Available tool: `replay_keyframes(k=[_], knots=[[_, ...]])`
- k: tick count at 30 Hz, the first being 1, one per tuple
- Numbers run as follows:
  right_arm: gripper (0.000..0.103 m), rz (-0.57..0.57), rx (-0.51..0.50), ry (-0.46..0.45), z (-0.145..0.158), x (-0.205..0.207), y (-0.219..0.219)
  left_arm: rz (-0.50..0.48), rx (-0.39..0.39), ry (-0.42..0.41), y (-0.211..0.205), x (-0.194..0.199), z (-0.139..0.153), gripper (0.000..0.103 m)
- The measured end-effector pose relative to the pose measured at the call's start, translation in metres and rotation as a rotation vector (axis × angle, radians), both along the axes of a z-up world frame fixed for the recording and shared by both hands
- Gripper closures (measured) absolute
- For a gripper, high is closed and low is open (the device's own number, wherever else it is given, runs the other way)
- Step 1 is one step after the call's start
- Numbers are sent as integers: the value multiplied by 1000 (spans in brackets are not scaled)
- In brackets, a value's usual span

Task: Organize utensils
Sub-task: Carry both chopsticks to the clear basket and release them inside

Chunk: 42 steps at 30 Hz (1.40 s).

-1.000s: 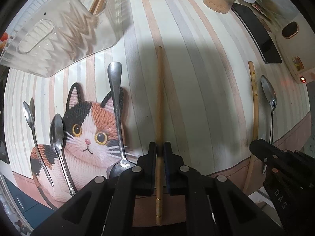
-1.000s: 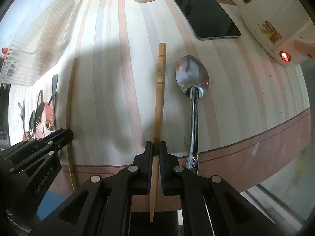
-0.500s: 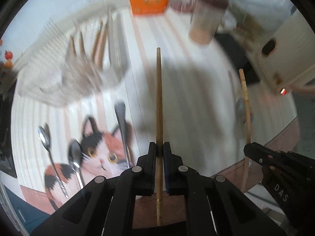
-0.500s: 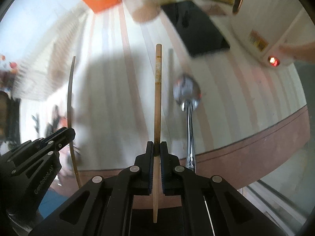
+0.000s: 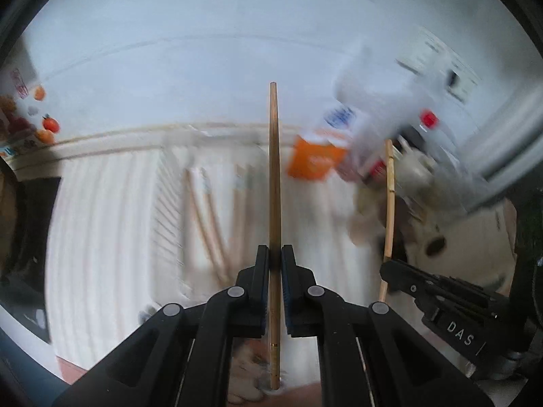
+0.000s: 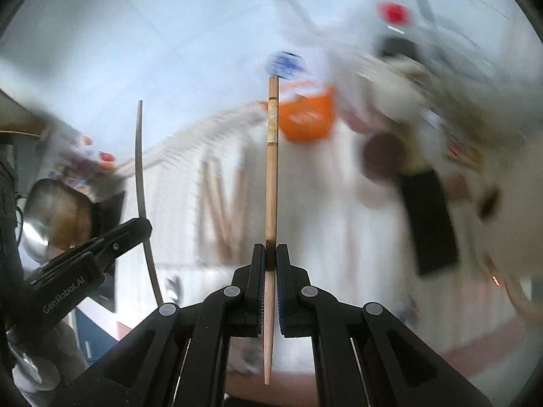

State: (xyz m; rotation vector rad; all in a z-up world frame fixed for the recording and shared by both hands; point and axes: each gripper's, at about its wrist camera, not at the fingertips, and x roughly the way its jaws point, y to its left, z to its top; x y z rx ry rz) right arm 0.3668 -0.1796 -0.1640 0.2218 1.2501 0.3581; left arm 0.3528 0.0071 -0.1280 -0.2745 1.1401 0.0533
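My left gripper (image 5: 275,254) is shut on a plain wooden chopstick (image 5: 274,169), which sticks straight out ahead in the air. My right gripper (image 6: 269,254) is shut on a second chopstick (image 6: 271,169) with a patterned band near its far end. Each gripper appears in the other's view: the right gripper (image 5: 387,269) with its chopstick (image 5: 390,203), and the left gripper (image 6: 144,225) with its chopstick (image 6: 139,169). Below and ahead lies a clear ribbed tray (image 5: 169,224) holding several chopsticks (image 5: 207,224), blurred.
An orange box (image 5: 314,162) and blurred jars stand at the back right by the wall. A black phone (image 6: 431,224) lies on the striped tablecloth at the right. A shiny metal pot (image 6: 51,217) sits at the far left.
Both grippers have risen from the table with their chopsticks and tipped upward. The spoons and the cat mat have left view; the tray, the back wall and the orange box now fill it.
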Motion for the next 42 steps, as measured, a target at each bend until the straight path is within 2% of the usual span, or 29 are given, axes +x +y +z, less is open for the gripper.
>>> replay_keyframes(k=[4, 9, 13, 18, 21, 23, 26, 30, 31, 32, 34, 38, 40, 42], knots=[[97, 53, 18, 30, -11, 45, 53, 61, -5, 48, 44, 25, -16, 98], [97, 88, -30, 101, -55, 96, 105, 84, -43, 161, 78, 59, -63, 98], [97, 94, -61, 164, -89, 114, 123, 90, -55, 225, 88, 75, -97, 98], [96, 137, -124, 205, -115, 118, 135, 74, -53, 276, 91, 81, -111, 96], [87, 128, -127, 228, -122, 124, 137, 87, -74, 285, 97, 80, -111, 95], [73, 125, -146, 214, -119, 122, 134, 103, -40, 267, 99, 79, -105, 93], [67, 114, -151, 187, -108, 120, 128, 140, 19, 232, 107, 70, -91, 84], [60, 95, -176, 115, -84, 111, 122, 190, 92, 130, 115, 50, -61, 38], [53, 88, -176, 90, -74, 106, 118, 208, 115, 89, 117, 42, -52, 26], [47, 81, -174, 70, -66, 101, 114, 227, 130, 43, 120, 34, -43, 21], [45, 63, -160, 34, -51, 87, 105, 246, 139, -40, 124, 17, -28, 0], [41, 54, -143, -36, -32, 49, 93, 270, 202, -61, 128, -16, -19, 0], [40, 60, -141, -24, -35, 26, 88, 277, 232, -43, 128, -41, -26, 0], [40, 64, -136, 32, -52, -2, 82, 292, 249, 2, 127, -68, -42, 0]])
